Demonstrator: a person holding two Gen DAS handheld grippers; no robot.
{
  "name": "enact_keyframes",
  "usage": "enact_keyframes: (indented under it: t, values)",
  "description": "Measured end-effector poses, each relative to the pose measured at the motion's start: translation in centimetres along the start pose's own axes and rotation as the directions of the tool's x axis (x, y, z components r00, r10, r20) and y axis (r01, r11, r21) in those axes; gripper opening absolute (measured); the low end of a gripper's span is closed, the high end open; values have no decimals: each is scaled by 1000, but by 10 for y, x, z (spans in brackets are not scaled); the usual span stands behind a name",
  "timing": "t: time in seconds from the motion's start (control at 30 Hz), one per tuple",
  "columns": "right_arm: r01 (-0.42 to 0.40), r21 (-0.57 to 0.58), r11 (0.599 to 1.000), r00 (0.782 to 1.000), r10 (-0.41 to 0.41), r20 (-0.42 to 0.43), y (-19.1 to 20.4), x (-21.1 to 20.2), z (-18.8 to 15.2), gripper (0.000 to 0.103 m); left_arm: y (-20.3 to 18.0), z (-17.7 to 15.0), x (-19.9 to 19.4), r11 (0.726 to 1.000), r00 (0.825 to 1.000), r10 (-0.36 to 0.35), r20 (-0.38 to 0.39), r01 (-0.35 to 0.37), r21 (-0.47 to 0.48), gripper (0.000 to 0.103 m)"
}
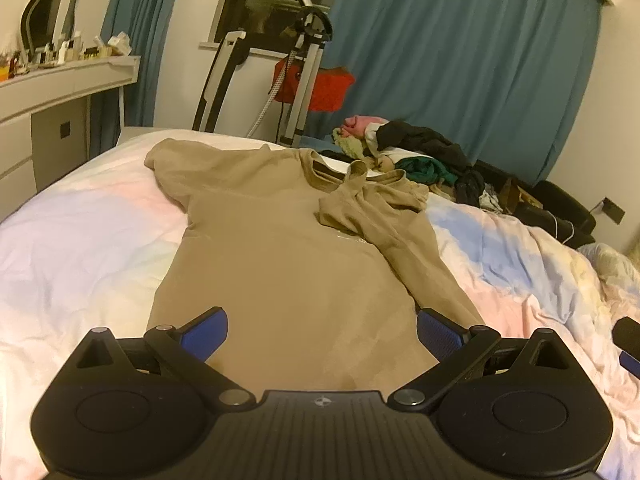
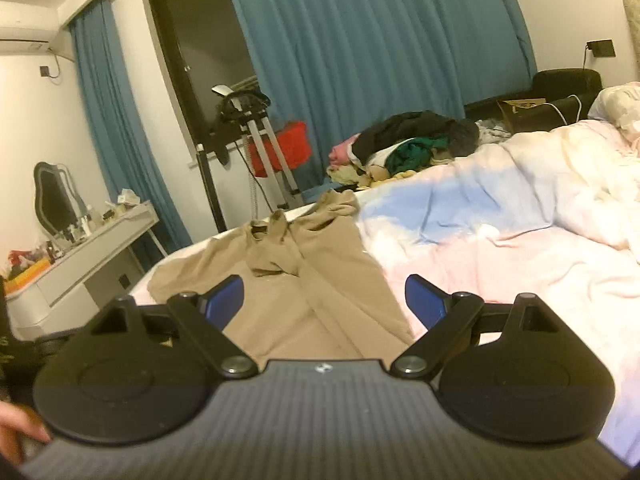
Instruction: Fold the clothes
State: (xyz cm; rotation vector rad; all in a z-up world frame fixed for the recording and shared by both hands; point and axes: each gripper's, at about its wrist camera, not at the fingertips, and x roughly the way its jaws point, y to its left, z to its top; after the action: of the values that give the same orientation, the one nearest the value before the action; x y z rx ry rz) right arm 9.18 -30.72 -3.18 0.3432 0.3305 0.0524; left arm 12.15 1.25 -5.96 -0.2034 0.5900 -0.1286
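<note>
Across the pastel bed (image 1: 80,240) a tan T-shirt (image 1: 272,248) lies flat, long axis running from hem at 6 o'clock to collar at 12, one sleeve folded in; the left tool (image 1: 322,330) hangs over the hem and the right tool (image 2: 324,300) by its edge, each wide open, gripping nothing

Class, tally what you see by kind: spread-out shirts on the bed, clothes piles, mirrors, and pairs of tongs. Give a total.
Shirt: 1
Clothes pile: 1
Mirror: 1
Tongs, left and right, both open: 2
Total: 5
</note>
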Motion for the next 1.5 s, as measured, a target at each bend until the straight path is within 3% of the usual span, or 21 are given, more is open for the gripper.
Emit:
enact_keyframes:
  t: [0.2, 0.47, 0.67, 0.97, 1.13, 1.37, 1.5]
  values:
    - [10, 8, 1000, 1000, -11, 28, -5, 3, 3, 89, -16, -12, -5, 998, 1000, 18, -4, -18, 63, 101]
    - [72, 81, 994, 995, -77, 58, -26, -9, 7, 89, -33, -29, 1, 992, 998, -23, -66, 31, 123, 100]
    - [80, 117, 990, 996, -83, 17, -41, -8, 11, 89, -47, -41, 11, 985, 993, -22, -114, 41, 166, 100]
    - [73, 131, 989, 997, -70, -33, -56, -5, 15, 89, -65, -47, 29, 985, 979, -65, -194, 95, 147, 100]
    - [119, 161, 980, 993, -118, -20, -81, -10, 25, 89, -82, -47, 43, 978, 940, -167, -297, 195, 68, 96]
    - [173, 358, 918, 984, -174, -30, -133, -12, 25, 89, -117, -53, 65, 958, 877, -278, -392, 281, -50, 90]
    - [169, 397, 902, 985, -169, -35, -141, -7, 22, 89, -142, -62, 77, 952, 859, -295, -419, 300, -55, 83]
